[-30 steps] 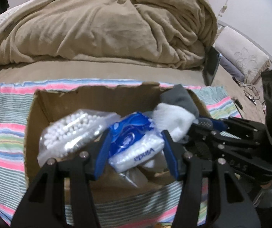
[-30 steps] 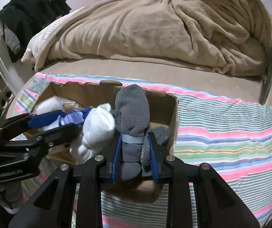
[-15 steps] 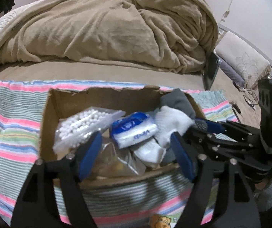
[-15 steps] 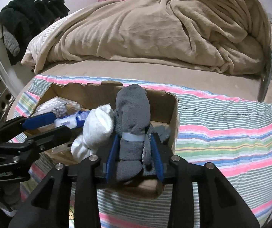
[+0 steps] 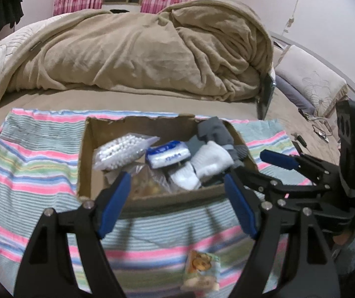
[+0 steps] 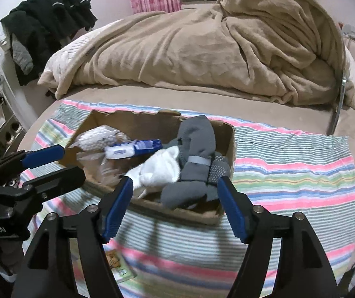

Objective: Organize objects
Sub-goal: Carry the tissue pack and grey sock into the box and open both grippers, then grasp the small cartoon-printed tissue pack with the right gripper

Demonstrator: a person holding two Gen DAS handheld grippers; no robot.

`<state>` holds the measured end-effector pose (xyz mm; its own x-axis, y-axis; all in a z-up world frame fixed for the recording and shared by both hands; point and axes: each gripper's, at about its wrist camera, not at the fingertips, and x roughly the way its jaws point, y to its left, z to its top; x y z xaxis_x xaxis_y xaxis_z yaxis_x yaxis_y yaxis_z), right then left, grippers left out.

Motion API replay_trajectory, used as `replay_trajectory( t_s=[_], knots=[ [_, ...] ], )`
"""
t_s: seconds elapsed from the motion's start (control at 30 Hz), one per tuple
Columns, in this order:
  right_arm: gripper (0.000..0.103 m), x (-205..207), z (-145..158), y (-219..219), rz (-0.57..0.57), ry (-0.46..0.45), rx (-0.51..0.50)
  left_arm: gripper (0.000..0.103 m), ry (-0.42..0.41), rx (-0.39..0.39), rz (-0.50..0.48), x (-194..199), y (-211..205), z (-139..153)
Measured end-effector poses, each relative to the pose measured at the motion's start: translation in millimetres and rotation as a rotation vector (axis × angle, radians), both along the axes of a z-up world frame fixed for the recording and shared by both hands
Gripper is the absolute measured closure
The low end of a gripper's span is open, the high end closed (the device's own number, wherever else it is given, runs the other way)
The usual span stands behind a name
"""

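Note:
An open cardboard box (image 5: 85,154) (image 6: 229,149) sits on a striped cloth. Inside lie a bag of white beads (image 5: 120,151) (image 6: 95,134), a blue and white tissue pack (image 5: 168,154) (image 6: 132,149), white socks (image 5: 207,166) (image 6: 160,168) and grey socks (image 5: 214,129) (image 6: 197,149). My left gripper (image 5: 177,198) is open and empty, just in front of the box. My right gripper (image 6: 175,201) is open and empty, in front of the grey socks. Each gripper also shows in the other's view, the right one (image 5: 252,164) and the left one (image 6: 60,161).
The striped cloth (image 5: 28,173) (image 6: 289,173) covers the bed's front. A small picture card (image 5: 202,270) (image 6: 117,265) lies on the cloth near me. A heaped tan blanket (image 5: 140,57) (image 6: 202,49) lies behind the box. Dark clothes (image 6: 48,24) hang at far left.
The left gripper opened, released the tissue pack into the box and drew back. The right gripper opened, released the grey socks into the box and drew back.

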<state>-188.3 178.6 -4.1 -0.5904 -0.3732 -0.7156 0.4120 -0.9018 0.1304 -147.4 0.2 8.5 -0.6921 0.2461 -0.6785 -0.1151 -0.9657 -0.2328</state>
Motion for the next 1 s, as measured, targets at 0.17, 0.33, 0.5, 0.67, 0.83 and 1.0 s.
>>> replay_trajectory(
  t_s=[0.17,0.33,0.5,0.67,0.83,1.0],
  knots=[
    [0.029,19.4,14.7,0.2,0.006,0.024,-0.009,0.024,0.018,-0.009,0.007,20.5,-1.3,8.8],
    [0.029,35.7,25.1,-0.2,0.016,0.039,-0.016,0.024,0.033,-0.018,0.026,41.7,-7.2,14.8],
    [0.029,48.9,31.6,-2.3,0.025,0.05,-0.023,0.024,0.047,-0.028,0.049,60.3,-15.6,18.8],
    [0.029,61.9,31.3,-6.7,0.035,0.044,-0.029,0.024,0.055,-0.06,0.078,78.2,-25.0,17.3],
    [0.029,73.8,23.7,-15.7,0.054,0.023,-0.042,0.024,0.042,-0.089,0.098,91.4,-33.0,9.0],
    [0.021,78.6,9.3,-25.1,0.081,-0.021,-0.042,0.024,0.025,-0.089,0.116,99.1,-42.2,-1.3]
  ],
)
